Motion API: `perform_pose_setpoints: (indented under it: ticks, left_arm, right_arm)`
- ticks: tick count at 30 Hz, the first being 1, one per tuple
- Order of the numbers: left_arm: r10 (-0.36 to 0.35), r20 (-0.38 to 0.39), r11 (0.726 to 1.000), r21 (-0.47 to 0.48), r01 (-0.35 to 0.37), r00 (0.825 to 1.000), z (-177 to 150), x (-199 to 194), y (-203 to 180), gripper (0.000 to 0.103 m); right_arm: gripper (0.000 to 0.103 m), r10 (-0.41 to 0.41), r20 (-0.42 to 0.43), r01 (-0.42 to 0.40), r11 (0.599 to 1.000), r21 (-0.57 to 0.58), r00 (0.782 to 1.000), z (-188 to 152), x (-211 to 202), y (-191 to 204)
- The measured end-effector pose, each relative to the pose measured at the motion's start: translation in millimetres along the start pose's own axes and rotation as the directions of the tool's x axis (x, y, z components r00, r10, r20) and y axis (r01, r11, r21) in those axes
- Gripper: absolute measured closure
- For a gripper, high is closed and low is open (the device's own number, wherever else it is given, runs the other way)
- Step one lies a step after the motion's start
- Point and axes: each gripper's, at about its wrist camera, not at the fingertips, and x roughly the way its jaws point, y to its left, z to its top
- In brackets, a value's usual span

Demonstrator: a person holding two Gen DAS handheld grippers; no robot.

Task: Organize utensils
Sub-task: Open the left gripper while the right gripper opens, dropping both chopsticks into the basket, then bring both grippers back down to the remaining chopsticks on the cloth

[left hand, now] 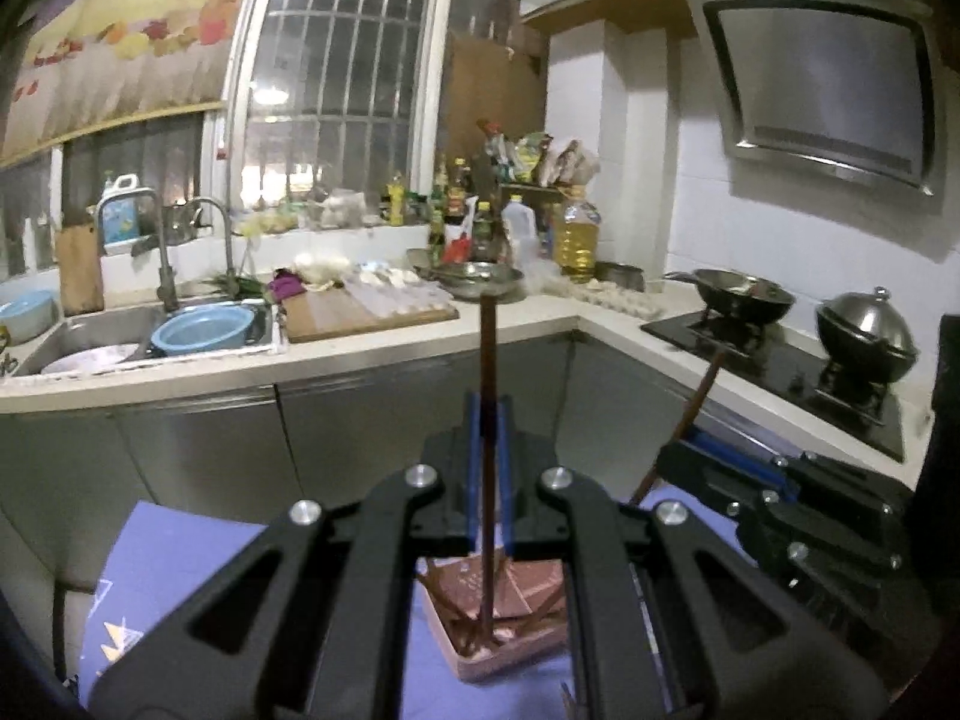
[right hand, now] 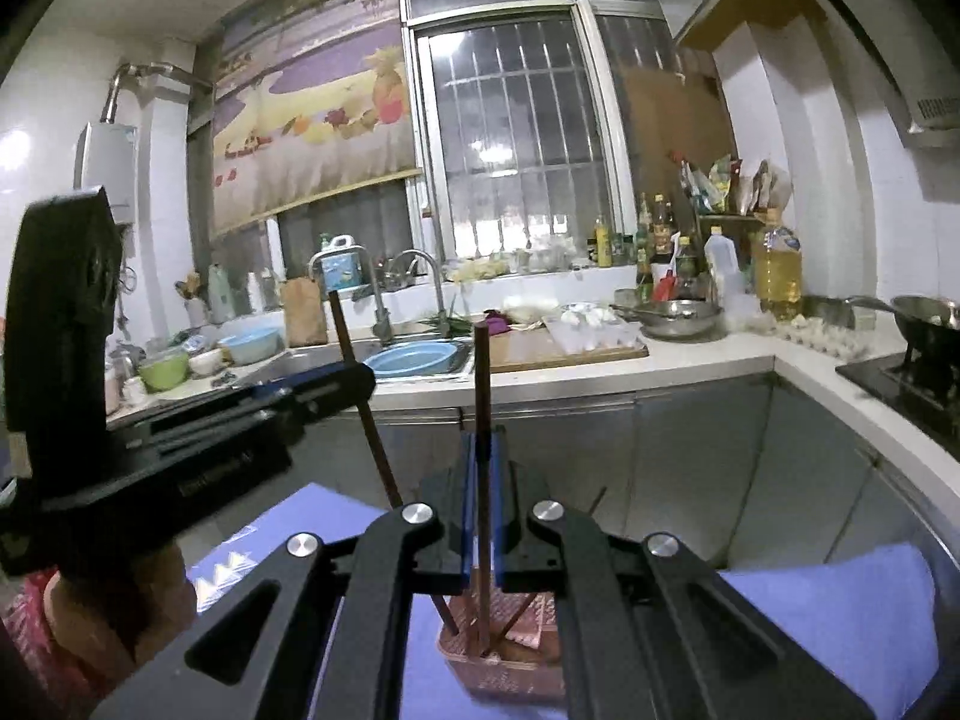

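**Each gripper holds one chopstick above the pink basket**

The left gripper (left hand: 491, 420) has its jaws closed on a dark brown chopstick (left hand: 487, 396). This left chopstick stands almost upright between the blue pads, its top end reaching above the jaws and its lower end pointing down towards a pink basket (left hand: 480, 660) below.

The right gripper (right hand: 483, 462) is likewise clamped on a second chopstick (right hand: 482, 396), also held near upright, with its lower tip hanging over or just inside the same basket (right hand: 480, 669); which of the two cannot be told.

The basket sits on a blue cloth (left hand: 156, 576) that covers the tabletop, and several more chopsticks (right hand: 516, 618) lie slanted inside it.

In the right wrist view the left gripper (right hand: 354, 384) shows at the left, with its chopstick (right hand: 366, 414) leaning. In the left wrist view the right gripper (left hand: 684, 450) shows at the right with its chopstick (left hand: 690, 408) tilted.

Behind them runs a kitchen counter (left hand: 384, 354) with a sink (left hand: 108, 336), a blue bowl (left hand: 201, 330), a cutting board (left hand: 360, 312) and a stove (left hand: 780, 372).
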Motion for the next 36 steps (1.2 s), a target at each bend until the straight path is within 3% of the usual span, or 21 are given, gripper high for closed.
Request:
perform_pose_setpoints:
  ticks: [4,5,6,7,8,9,11,12,14,15,16,18,21,23,25,27,30,33,36]
  left_arm:
    - [0.004,-0.164,1.0,-0.019,-0.007,0.986,-37,56,7,0.098]
    - [0.002,-0.218,1.0,-0.024,-0.007,0.976,-50,69,7,0.096]
    - [0.01,-0.267,1.0,-0.024,-0.017,0.964,-61,80,9,0.084]
    - [0.045,-0.338,0.998,-0.023,-0.055,0.94,-75,94,12,0.077]
    - [0.057,-0.365,0.997,-0.031,-0.073,0.929,-82,97,16,0.077]
    - [0.05,-0.356,0.996,-0.049,-0.072,0.933,-86,92,19,0.077]
    - [0.04,-0.273,0.992,-0.107,-0.071,0.961,-80,66,30,0.077]
    - [0.038,-0.232,0.99,-0.127,-0.069,0.972,-75,51,35,0.077]
    - [0.043,-0.13,0.983,-0.171,-0.065,0.991,-65,11,46,0.076]
    - [0.048,-0.101,0.981,-0.184,-0.066,0.994,-63,-2,49,0.074]
    - [0.053,-0.064,0.979,-0.195,-0.064,0.997,-64,-21,51,0.074]
    - [0.06,-0.025,0.98,-0.189,-0.064,0.998,-76,-52,52,0.074]
    - [0.06,-0.03,0.981,-0.186,-0.064,0.998,-109,-78,54,0.074]
    - [0.052,-0.103,0.981,-0.182,-0.07,0.993,-153,-81,52,0.074]
    - [0.052,-0.203,0.981,-0.175,-0.088,0.978,-198,-75,48,0.074]
    - [0.014,-0.31,0.979,-0.19,-0.077,0.951,-235,-64,44,0.074]
    - [-0.032,-0.408,0.973,-0.222,-0.066,0.912,-272,-54,41,0.074]
    - [-0.054,-0.446,0.974,-0.221,-0.051,0.893,-291,-55,32,0.074]
    - [-0.057,-0.455,0.978,-0.203,-0.041,0.888,-296,-53,24,0.074]
  right_arm:
    - [0.098,-0.016,-0.166,0.022,0.999,0.039,0.986,-48,56,-16]
    - [0.098,-0.024,-0.204,0.035,0.998,0.048,0.979,-59,65,-20]
    - [0.097,-0.042,-0.257,0.058,0.997,0.055,0.966,-71,76,-24]
    - [0.097,-0.062,-0.316,0.086,0.994,0.062,0.947,-83,84,-28]
    - [0.097,-0.066,-0.34,0.094,0.993,0.068,0.938,-88,84,-30]
    - [0.097,-0.058,-0.332,0.086,0.994,0.072,0.941,-90,78,-30]
    - [0.096,-0.066,-0.245,0.083,0.995,0.059,0.967,-84,53,-26]
    - [0.092,-0.075,-0.187,0.086,0.995,0.052,0.979,-78,35,-23]
    - [0.075,-0.069,-0.125,0.077,0.995,0.062,0.99,-73,13,-19]
    - [0.06,-0.061,-0.093,0.069,0.995,0.077,0.994,-73,-1,-17]
    - [0.054,-0.048,-0.064,0.054,0.994,0.093,0.997,-75,-14,-16]
    - [0.054,-0.02,-0.036,0.024,0.993,0.112,0.999,-86,-35,-12]
    - [0.054,0.007,-0.072,0.003,0.991,0.135,0.997,-128,-59,-6]
    - [0.063,-0.013,-0.201,0.041,0.99,0.135,0.979,-178,-55,-2]
    - [0.085,-0.01,-0.346,0.072,0.983,0.168,0.938,-221,-43,-4]
    - [0.09,0.019,-0.467,0.105,0.965,0.239,0.884,-263,-31,-10]
    - [0.091,0.027,-0.529,0.121,0.962,0.243,0.848,-285,-26,-6]
    - [0.091,0.007,-0.534,0.115,0.974,0.196,0.845,-289,-25,2]
    - [0.091,0.034,-0.541,0.099,0.972,0.215,0.84,-288,-20,6]
